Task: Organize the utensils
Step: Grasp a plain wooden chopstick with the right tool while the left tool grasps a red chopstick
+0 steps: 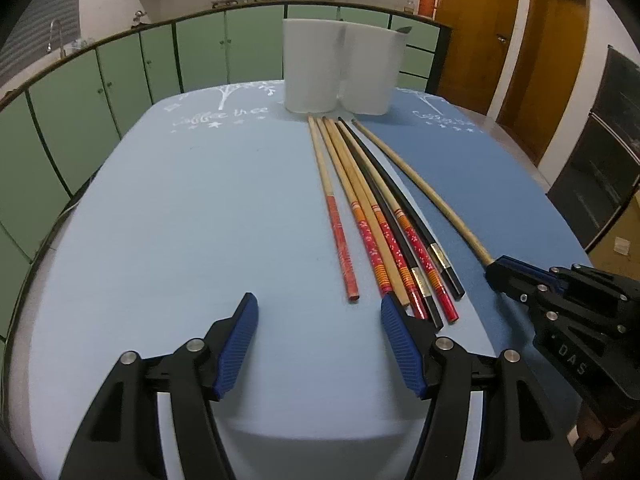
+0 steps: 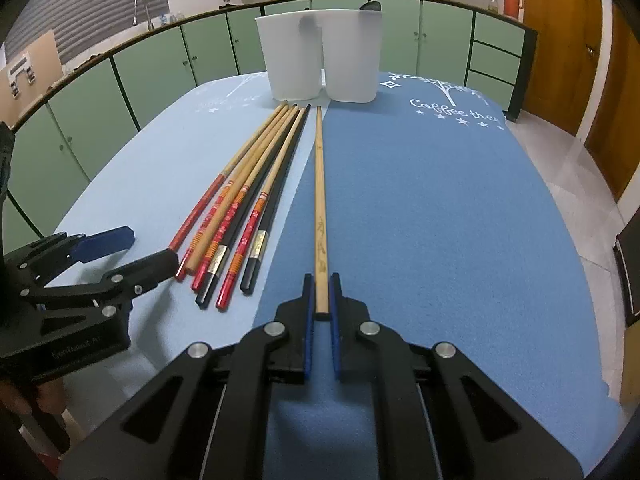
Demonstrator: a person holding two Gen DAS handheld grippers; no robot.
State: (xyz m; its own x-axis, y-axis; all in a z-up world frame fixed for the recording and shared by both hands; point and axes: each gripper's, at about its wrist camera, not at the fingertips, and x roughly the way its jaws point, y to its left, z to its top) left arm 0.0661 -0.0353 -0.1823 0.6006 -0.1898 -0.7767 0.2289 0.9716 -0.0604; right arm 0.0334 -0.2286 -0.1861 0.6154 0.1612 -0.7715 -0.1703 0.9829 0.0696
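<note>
Right wrist view first: my right gripper (image 2: 322, 300) has its blue pads pressed in on the butt end of a plain bamboo chopstick (image 2: 319, 184), which runs straight away from me over the dark blue half of the tablecloth (image 2: 440, 220). Its far tip lies close in front of the white holder (image 2: 320, 56). Whether the stick is lifted or resting on the cloth I cannot tell.

Left wrist view, closest in: my left gripper (image 1: 318, 336) stands wide, nothing between its pads, hovering over the light blue half of the cloth (image 1: 180, 220). Its right finger (image 1: 400, 344) sits just beside the near ends of the chopstick bundle (image 1: 384, 220). That bundle is a row of six lying side by side: pale wooden ones with red patterned handles and two black ones with metal bands. They fan slightly toward me and draw together at the far tips, near the holder's base.

Farther back, the holder (image 1: 340, 64) stands upright at the table's far edge, two white compartments joined side by side. A dark utensil tip (image 2: 370, 6) pokes above the right compartment's rim. Beyond the table runs a green cabinet counter (image 1: 160, 64) with pots on top, and wooden doors (image 1: 540, 40) stand at right.
</note>
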